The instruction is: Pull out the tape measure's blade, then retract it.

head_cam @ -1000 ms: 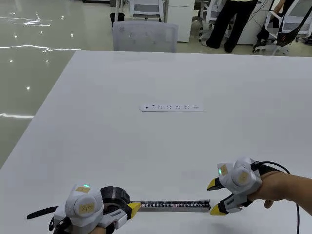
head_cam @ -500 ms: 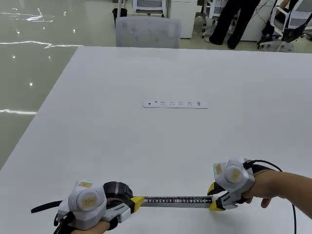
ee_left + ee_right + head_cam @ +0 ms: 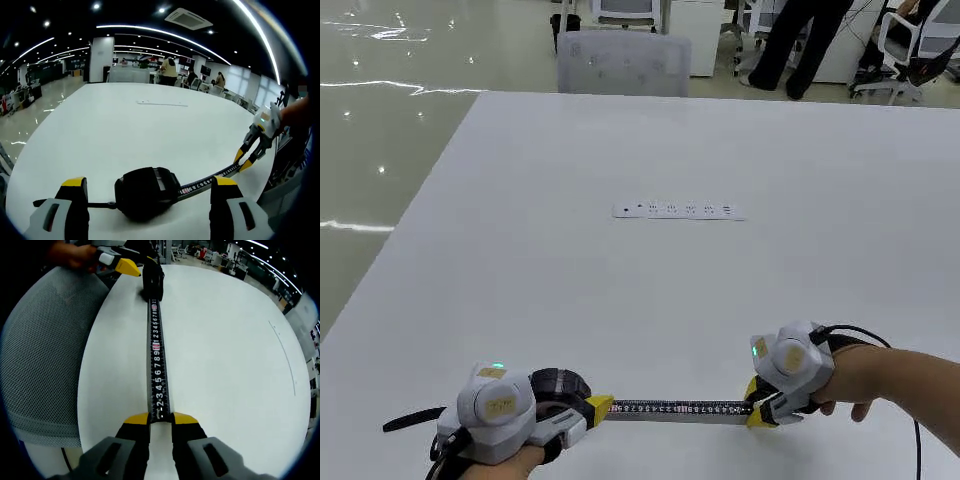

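While the tape measure (image 3: 558, 384) lay close to the near edge of the white table (image 3: 620, 300), its black case (image 3: 147, 192) sat between the two fingers of the left gripper (image 3: 150, 184), as the left gripper view showed. Those fingers (image 3: 74, 186) stood wide apart, one on each side of the case, with bare table showing between each yellow tip and the black housing, so they flanked the case without pressing on it. A thin black strap (image 3: 60, 203) ran from the case past one finger. In the head view one yellow tip lay just beside the spot where the blade (image 3: 680, 408) left the case.

The blade was drawn out flat along the table, numbered face up, running straight from the case to the right gripper (image 3: 160, 418). In the right gripper view its free end lay between the two yellow fingertips (image 3: 136, 418), which stood narrow, one against each edge of the blade, gripping its end. The numbers rose from that end towards the case at the far top of that view. A person's hand (image 3: 850, 378) held the right gripper from the right side.

Farther up the table, well apart from both grippers, lay a white power strip (image 3: 680, 211). A grey chair (image 3: 623, 62) stood at the far edge, and a grey mesh chair back (image 3: 45, 355) was beside the near edge.
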`<state>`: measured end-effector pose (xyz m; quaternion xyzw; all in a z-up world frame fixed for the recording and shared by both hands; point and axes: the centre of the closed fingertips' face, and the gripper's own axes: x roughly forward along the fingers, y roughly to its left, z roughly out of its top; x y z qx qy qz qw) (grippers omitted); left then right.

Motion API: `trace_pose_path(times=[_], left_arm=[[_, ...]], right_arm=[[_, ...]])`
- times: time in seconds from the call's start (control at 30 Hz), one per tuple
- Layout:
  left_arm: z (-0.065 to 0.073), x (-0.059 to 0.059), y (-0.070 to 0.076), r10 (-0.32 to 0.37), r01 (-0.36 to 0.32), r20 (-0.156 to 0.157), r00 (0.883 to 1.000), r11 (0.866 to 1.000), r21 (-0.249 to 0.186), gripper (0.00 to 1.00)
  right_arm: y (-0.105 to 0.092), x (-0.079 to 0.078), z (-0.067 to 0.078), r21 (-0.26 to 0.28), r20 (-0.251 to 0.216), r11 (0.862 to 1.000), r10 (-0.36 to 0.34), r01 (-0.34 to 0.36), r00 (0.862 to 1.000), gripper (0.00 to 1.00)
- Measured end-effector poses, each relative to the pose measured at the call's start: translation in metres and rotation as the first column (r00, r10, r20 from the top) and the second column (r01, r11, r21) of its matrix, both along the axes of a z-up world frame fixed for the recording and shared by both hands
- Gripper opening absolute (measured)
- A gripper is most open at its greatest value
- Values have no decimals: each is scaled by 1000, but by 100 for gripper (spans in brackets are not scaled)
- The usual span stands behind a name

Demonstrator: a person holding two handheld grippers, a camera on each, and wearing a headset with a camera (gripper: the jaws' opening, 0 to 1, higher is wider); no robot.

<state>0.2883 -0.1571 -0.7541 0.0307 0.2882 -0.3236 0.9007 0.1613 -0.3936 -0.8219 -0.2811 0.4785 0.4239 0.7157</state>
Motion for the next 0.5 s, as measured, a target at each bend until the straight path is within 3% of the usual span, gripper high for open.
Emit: trace_pose_path(times=[0.1, 0.2, 0.3, 0.33, 0.43, 0.5], left_arm=[[-6, -2, 1, 10, -9, -42, 999, 1000, 27, 93], [-9, -2, -1, 8, -7, -46, 999, 999, 32, 90], [-6, 0, -4, 3, -2, -24, 1000, 999, 40, 84], [-7, 1, -5, 9, -8, -34, 999, 999, 39, 83], [-21, -3, -5, 38, -31, -111, 993, 997, 64, 81], [-28, -3, -5, 49, -39, -131, 990, 996, 79, 74]], right_arm=[[1, 0, 0, -27, -4, 999, -18, 18, 1000, 14], [1, 0, -1, -39, -20, 999, -17, 16, 1000, 14], [0, 0, 0, -43, -27, 999, -28, 27, 999, 13], [0, 0, 0, -45, -29, 999, -31, 30, 999, 13], [-1, 1, -1, -47, -34, 998, -44, 42, 998, 13], [-1, 1, -1, -44, -36, 998, -47, 45, 998, 13]])
